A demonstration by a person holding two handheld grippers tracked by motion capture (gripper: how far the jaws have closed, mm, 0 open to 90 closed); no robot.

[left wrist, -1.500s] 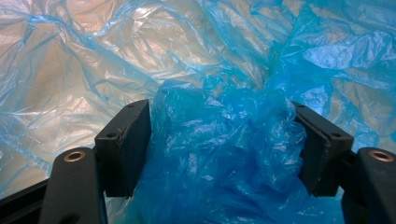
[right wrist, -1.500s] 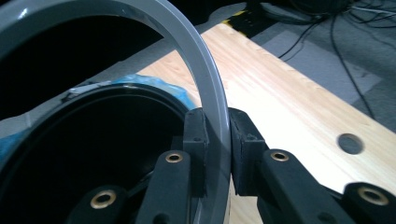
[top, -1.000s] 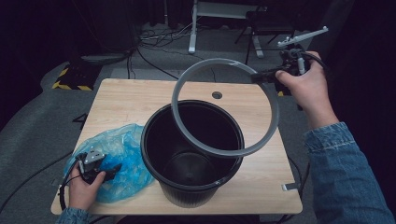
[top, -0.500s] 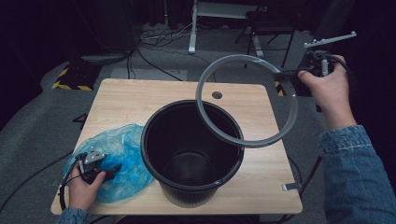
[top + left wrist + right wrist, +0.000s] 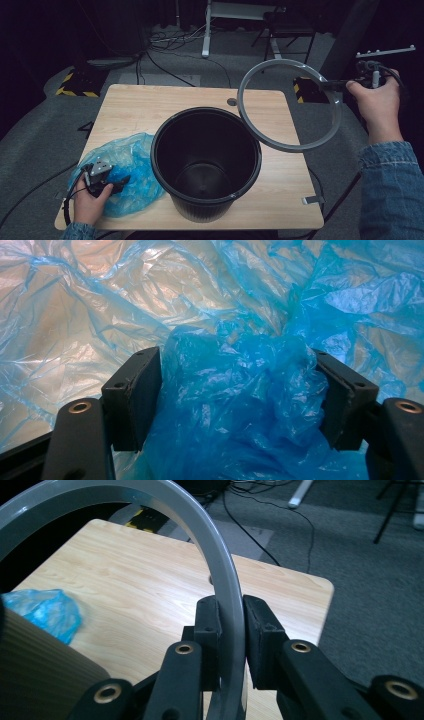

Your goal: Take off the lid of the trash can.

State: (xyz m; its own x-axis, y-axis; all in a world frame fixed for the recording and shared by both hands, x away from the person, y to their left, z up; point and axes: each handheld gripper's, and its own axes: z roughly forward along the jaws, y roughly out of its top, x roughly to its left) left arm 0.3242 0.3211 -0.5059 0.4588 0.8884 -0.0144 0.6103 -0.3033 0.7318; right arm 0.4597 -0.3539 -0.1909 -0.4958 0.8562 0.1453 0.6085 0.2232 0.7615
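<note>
Right gripper (image 5: 334, 85), clamped on grey ring (image 5: 289, 105), has carried it rightward off the bin (image 5: 206, 162); left gripper (image 5: 240, 390) stands spread around blue bag (image 5: 132, 160) (liner next, likely).

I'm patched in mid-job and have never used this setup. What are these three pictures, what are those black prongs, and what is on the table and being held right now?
No robot arm here: a person holds a two-jaw hand gripper in each hand. The high view looks down on the wooden table from above the person's side. The other two pictures come from cameras riding on the grippers; the black prongs are each gripper's own jaws.

On the table stands an empty black bin, with a crumpled blue plastic bag beside it. The left gripper rests on that bag, jaws apart with bunched plastic between them. The right gripper is clamped on a grey ring, holding it in the air over the table's right edge, beside the bin.
</note>
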